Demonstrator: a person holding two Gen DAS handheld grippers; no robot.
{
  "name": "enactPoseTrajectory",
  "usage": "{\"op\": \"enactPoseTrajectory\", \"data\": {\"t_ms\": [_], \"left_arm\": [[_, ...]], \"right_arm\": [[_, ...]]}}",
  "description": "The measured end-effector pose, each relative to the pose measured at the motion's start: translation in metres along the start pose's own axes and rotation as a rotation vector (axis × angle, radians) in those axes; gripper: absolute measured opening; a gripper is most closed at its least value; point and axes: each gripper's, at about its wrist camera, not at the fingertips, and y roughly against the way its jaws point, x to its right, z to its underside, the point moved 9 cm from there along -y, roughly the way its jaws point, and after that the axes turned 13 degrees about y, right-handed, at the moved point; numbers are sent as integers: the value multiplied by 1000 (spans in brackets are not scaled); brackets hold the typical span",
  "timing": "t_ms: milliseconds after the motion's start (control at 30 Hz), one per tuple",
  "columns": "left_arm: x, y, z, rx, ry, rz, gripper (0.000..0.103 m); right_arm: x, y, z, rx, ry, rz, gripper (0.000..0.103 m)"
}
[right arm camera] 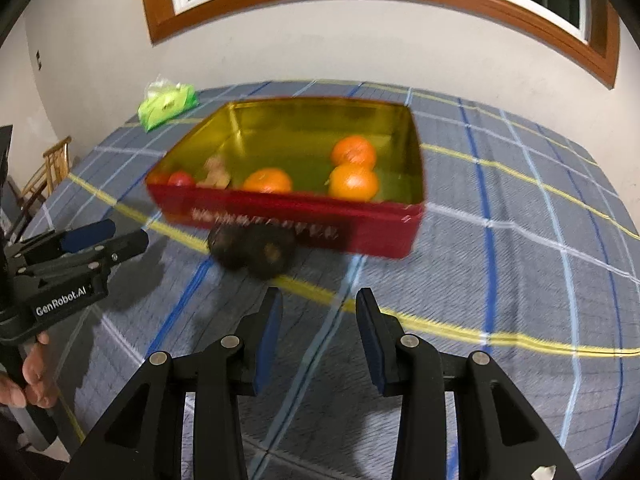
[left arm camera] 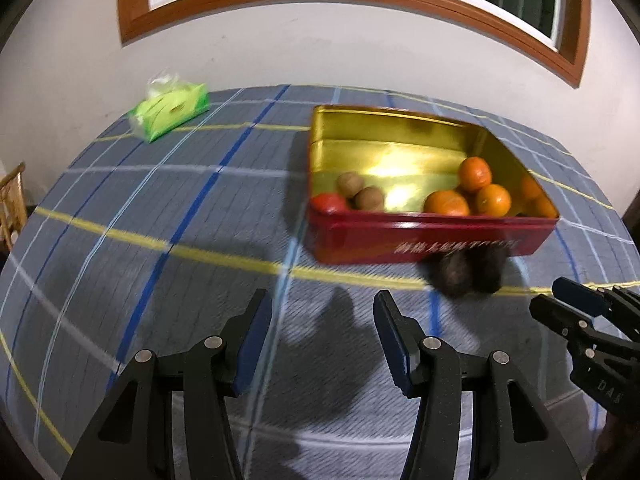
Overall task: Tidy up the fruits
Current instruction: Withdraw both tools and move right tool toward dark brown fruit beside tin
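A red tin with a gold inside (left arm camera: pixel 432 236) (right arm camera: pixel 304 220) stands on the checked tablecloth. It holds oranges (left arm camera: pixel 474 174) (right arm camera: pixel 354 182), two brown walnuts (left arm camera: pixel 360 192) and red fruit (left arm camera: pixel 328 203) (right arm camera: pixel 181 179). Two dark round fruits (left arm camera: pixel 468 276) (right arm camera: pixel 256 252) lie on the cloth against the tin's near wall. My left gripper (left arm camera: pixel 322 312) is open and empty, short of the tin and left of the dark fruits; it also shows in the right wrist view (right arm camera: pixel 108 238). My right gripper (right arm camera: pixel 318 308) is open and empty, just short of the dark fruits; it also shows in the left wrist view (left arm camera: pixel 568 300).
A green tissue pack (left arm camera: pixel 170 110) (right arm camera: pixel 168 104) lies at the far left of the table by the white wall. A wooden chair (right arm camera: pixel 44 172) stands off the table's left edge. A window is above.
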Motion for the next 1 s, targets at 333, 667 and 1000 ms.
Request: {"op": "enactPoseTrajectory", "data": {"t_ms": [333, 667, 1000], "left_arm": [[-25, -4, 10, -11, 24, -25, 54], [-26, -7, 11, -29, 37, -14, 54], [-19, -11, 10, -36, 32, -9, 54]], "right_arm": [[-19, -24, -10, -23, 19, -21, 36], [-23, -39, -22, -29, 37, -3, 39], [-22, -47, -31, -26, 43, 8, 39]]}}
